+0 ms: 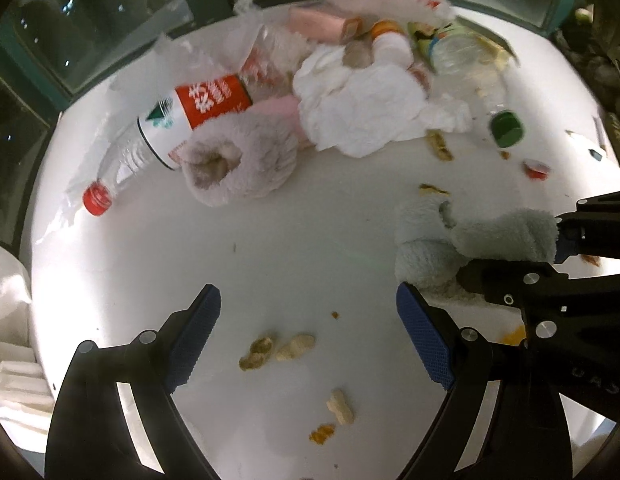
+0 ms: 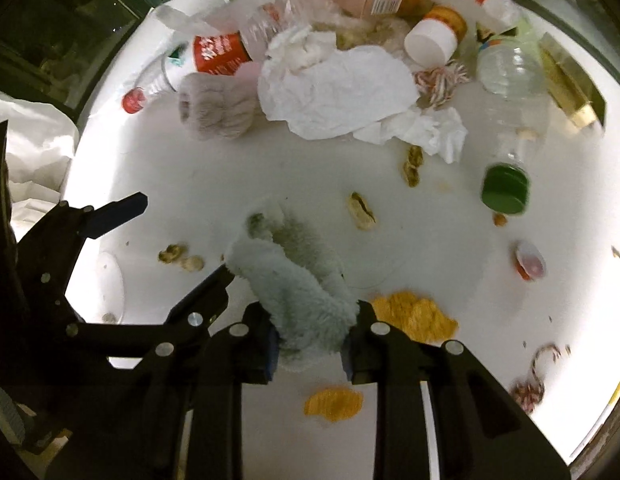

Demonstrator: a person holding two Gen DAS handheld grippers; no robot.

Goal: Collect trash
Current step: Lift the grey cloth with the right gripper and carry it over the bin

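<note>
My right gripper (image 2: 310,346) is shut on a pale blue fluffy sock (image 2: 298,284) that lies on the white round table (image 2: 238,168). From the left wrist view the same sock (image 1: 502,236) shows pinched in the right gripper (image 1: 514,254). My left gripper (image 1: 308,302) stands open just above the table, nothing between its pads, and peanut shells (image 1: 270,350) lie on the table beneath the gap. Farther back lie a red-labelled water bottle (image 1: 206,108), a grey fluffy sock (image 1: 238,164) and crumpled white paper (image 1: 362,108).
Orange peel pieces (image 2: 414,312) lie beside the right gripper. A clear bottle with a green cap (image 2: 504,188), a small red cup (image 2: 530,266), more peanut shells (image 2: 362,212) and a white jar (image 2: 430,42) are scattered behind. White bag material (image 2: 34,140) hangs at the table's left edge.
</note>
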